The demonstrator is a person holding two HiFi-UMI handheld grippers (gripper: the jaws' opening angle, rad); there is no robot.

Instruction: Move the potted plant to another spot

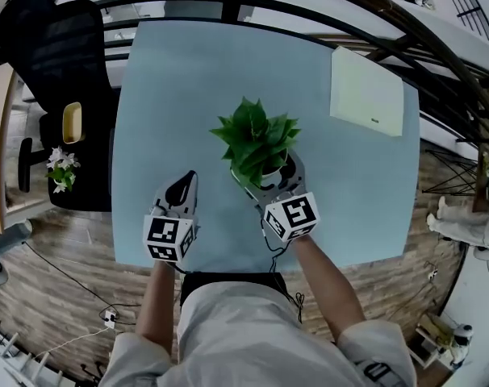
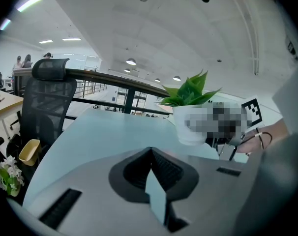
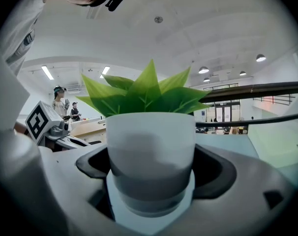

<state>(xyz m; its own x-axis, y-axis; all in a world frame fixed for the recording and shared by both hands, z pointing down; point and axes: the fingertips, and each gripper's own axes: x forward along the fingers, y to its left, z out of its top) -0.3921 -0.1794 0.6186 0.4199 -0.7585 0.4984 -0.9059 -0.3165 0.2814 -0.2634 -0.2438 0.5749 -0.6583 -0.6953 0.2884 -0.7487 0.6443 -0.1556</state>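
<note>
Right gripper (image 1: 273,180) clamped on the potted plant (image 1: 255,139), near table (image 1: 188,79) centre, slightly toward 6 o'clock. Left gripper (image 1: 180,192) closed, empty, at its 8 o'clock. Risk: the smooth tapered wall slips through the jaws, or it tips on a fast lift.

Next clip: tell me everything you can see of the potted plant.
The potted plant is a small, plain white pot, smooth and slightly tapered, holding a tuft of broad, pointed green leaves. It stands upright near the middle of the pale blue table. The right hand-held gripper has its jaws closed on the pot's two sides. Whether the base rests on the table or is just lifted cannot be told.
</note>
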